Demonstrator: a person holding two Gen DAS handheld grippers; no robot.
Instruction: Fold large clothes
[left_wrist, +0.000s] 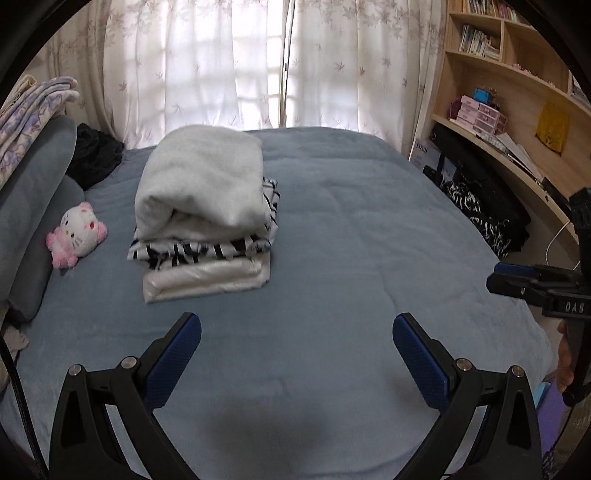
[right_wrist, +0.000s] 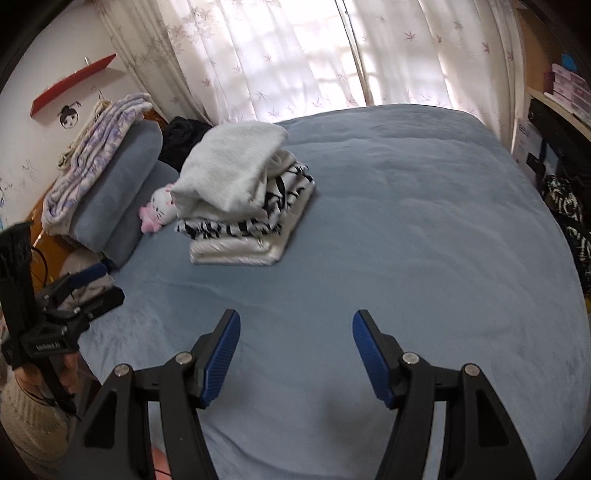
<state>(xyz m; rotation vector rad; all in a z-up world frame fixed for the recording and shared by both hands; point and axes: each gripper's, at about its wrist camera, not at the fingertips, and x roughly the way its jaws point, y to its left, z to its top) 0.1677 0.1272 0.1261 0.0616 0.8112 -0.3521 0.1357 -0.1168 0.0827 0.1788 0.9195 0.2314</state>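
Both claws hang empty over the near part of the bed (left_wrist: 351, 229). Left claw (left_wrist: 297, 328): jaws spread wide, nothing between them. Right claw (right_wrist: 295, 326): likewise released, jaws apart, holding nothing.

Folded clothes sit in a stack (left_wrist: 203, 221) toward the pillow side of the bed: a pale fleecy piece (left_wrist: 201, 177) on top, a black-and-white striped piece (left_wrist: 199, 251) in the middle, a shiny white piece (left_wrist: 203, 277) at the bottom. A pink-and-white plush toy (left_wrist: 77, 232) lies just beside the stack, near the grey pillow (left_wrist: 33, 184). A dark garment (left_wrist: 98, 153) lies crumpled at the far corner by the curtain; it looks unfolded.

Judgement: stack looks finished; next piece probably the dark garment.

Risks:
- Top piece is bulky and rounded, overhanging the layers below; a brush from a claw reaching past could tip it.
- Shiny bottom layer probably slippery, so the stack may slide if nudged.
- Soft bedding could get pinched along with the fabric.
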